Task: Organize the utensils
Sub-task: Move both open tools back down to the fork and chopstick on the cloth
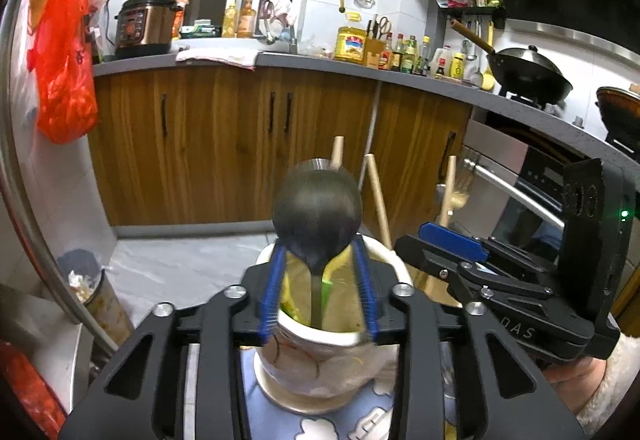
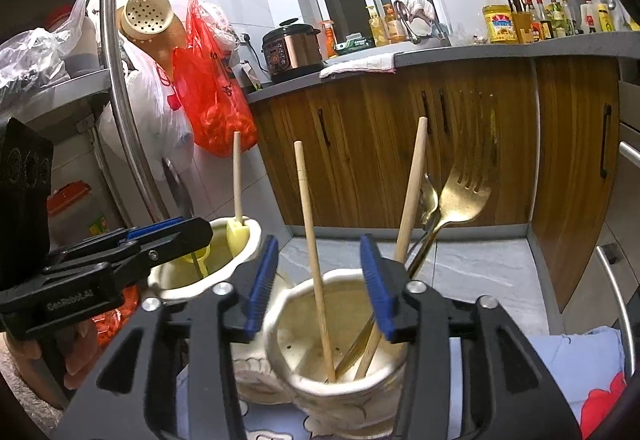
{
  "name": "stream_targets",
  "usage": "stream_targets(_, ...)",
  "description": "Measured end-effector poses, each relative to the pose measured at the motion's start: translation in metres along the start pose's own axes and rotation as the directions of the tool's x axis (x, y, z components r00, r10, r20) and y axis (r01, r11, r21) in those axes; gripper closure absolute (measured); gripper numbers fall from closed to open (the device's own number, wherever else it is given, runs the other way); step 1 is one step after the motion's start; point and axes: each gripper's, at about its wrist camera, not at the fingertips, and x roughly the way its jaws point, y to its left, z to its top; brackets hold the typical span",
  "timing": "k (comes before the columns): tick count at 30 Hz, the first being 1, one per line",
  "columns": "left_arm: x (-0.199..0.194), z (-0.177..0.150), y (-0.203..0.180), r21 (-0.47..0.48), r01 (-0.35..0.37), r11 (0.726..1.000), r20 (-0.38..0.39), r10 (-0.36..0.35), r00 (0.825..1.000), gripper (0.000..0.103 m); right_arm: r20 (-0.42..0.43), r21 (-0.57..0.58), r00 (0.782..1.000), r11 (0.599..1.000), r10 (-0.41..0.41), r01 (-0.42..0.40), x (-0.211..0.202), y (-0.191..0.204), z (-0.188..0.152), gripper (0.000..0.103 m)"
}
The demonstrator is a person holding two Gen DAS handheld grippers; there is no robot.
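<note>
Two cream ceramic holders stand side by side at the near edge of a patterned cloth, the left holder [image 1: 320, 356] carrying a dark ladle [image 1: 318, 215] and the right holder [image 2: 344, 368] carrying wooden chopsticks [image 2: 314, 256] and a gold fork [image 2: 460, 199]. Around the ladle's thin stem the left gripper [image 1: 320, 280] stands spread, its blue pads clear of it. Likewise parted, the right gripper [image 2: 320, 288] straddles one chopstick without touching, with bare floor beyond up to the wooden cabinets [image 2: 380, 143].

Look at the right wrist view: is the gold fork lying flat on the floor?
No. The gold fork stands tines-up in the cream holder, beside a wooden chopstick.
</note>
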Motion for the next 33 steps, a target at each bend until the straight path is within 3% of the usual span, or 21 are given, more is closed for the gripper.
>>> stream_targets(3, -0.021, 0.004, -0.005, 0.010, -0.031, 0.999, 0.049, 0.030, 0.998, 0.031, 0.004, 0.003, 1.000, 1.000, -0.005, 0.005, -0.018, 0.003, 0.001, 0.046)
stream_targets(6, -0.041, 0.009, -0.007, -0.007, -0.008, 1.000, 0.076, 0.009, 0.997, 0.029, 0.010, 0.012, 1.000, 1.000, -0.015, 0.015, -0.042, 0.005, 0.003, 0.042)
stream_targets(11, -0.068, 0.012, -0.016, -0.037, -0.006, 0.999, 0.087, 0.010, 0.996, 0.020, 0.019, 0.042, 0.999, 0.998, -0.036, 0.035, -0.088, 0.009, 0.004, 0.026)
stream_targets(14, -0.083, 0.011, -0.028, -0.031, -0.018, 0.999, 0.081, 0.021, 0.997, 0.016, 0.032, 0.051, 0.997, 0.996, -0.068, 0.067, -0.113, 0.010, 0.002, 0.018)
stream_targets(16, -0.091, 0.007, -0.034, -0.040, -0.032, 0.999, 0.084, 0.035, 0.996, 0.007, 0.037, 0.072, 0.995, 0.994, -0.090, 0.087, -0.131, 0.010, -0.002, 0.011)
stream_targets(18, -0.097, 0.000, -0.041, -0.063, -0.048, 0.997, 0.076, 0.052, 0.996, 0.006, 0.034, 0.098, 0.993, 0.989, -0.115, 0.111, -0.142, 0.007, -0.008, 0.004)
stream_targets(25, -0.075, -0.048, -0.055, -0.101, -0.057, 0.993, -0.045, 0.052, 0.998, 0.005, -0.051, 0.125, 0.977, 0.969, -0.208, 0.213, -0.152, -0.020, -0.046, 0.004)
stream_targets(29, -0.056, -0.074, -0.059, -0.069, -0.086, 0.994, -0.089, 0.079, 0.993, 0.005, -0.183, 0.100, 0.952, 0.959, -0.244, 0.265, -0.133, -0.037, -0.078, 0.005)
stream_targets(33, -0.029, -0.098, -0.061, -0.038, -0.087, 0.995, -0.185, 0.079, 0.980, 0.005, -0.286, 0.010, 0.918, 0.957, -0.275, 0.290, -0.113, -0.035, -0.098, 0.021)
